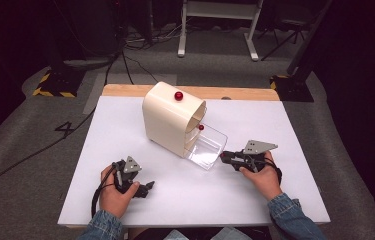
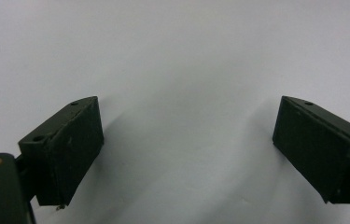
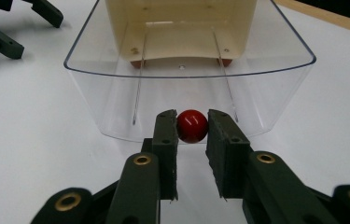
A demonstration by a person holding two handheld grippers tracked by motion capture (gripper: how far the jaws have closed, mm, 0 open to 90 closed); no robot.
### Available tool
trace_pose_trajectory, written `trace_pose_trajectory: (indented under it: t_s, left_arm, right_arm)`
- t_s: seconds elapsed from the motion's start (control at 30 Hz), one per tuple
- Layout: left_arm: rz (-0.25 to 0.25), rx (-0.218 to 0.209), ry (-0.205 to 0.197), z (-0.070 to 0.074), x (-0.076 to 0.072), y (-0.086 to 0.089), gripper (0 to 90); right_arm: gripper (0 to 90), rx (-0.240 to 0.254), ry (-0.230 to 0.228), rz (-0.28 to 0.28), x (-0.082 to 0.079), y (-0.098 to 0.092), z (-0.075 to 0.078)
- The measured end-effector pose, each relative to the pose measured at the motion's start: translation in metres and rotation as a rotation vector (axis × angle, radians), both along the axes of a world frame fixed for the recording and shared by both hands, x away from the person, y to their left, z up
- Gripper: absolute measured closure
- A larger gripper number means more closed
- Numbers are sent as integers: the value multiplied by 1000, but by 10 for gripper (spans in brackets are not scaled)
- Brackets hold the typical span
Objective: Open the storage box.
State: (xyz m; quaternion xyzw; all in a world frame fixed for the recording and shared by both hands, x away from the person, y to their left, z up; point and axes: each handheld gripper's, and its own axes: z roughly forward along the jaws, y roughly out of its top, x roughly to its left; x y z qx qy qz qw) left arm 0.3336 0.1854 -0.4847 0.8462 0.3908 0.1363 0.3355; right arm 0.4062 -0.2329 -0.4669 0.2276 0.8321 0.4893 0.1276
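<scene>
Resting at lower left of the high view, my left claw [image 1: 142, 189] sits on the white surface [image 1: 275, 130], jaws spread wide, holding nothing. At centre stands the cream cabinet [image 1: 167, 120], its clear drawer [image 1: 207, 147] pulled out toward lower right. My right claw [image 3: 192, 128] is closed on the drawer's red knob [image 3: 192, 126]. I judge a drawer move is underway; I'd travel straight along the runners, keeping the grip square so the knob doesn't slip.
</scene>
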Motion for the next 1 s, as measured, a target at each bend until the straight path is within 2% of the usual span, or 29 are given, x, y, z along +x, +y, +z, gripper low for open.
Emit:
trace_pose_trajectory:
  t_s: [0.17, 0.33, 0.43, 0.57, 0.77, 1.0]
  left_arm:
    - [0, 0, 0, 0, 0, 0, 88]
    - [0, 0, -1, 0, 0, 0, 88]
    - [0, 0, 0, 0, 0, 0, 88]
    - [-1, 0, 2, 0, 0, 0, 88]
    - [0, -1, 2, 0, 0, 0, 88]
    - [-6, 7, 1, 1, 1, 0, 86]
  right_arm:
    - [736, -12, 9, -2, -1, -2, -3]
    - [692, -20, 23, -11, -2, -6, -5]
    - [686, -21, 15, -6, -4, -9, -1]
    - [665, 1, 5, -20, -7, -16, 7]
    - [649, 63, -26, -30, -8, -19, 31]
    - [638, 84, -82, -1, -3, -6, 71]
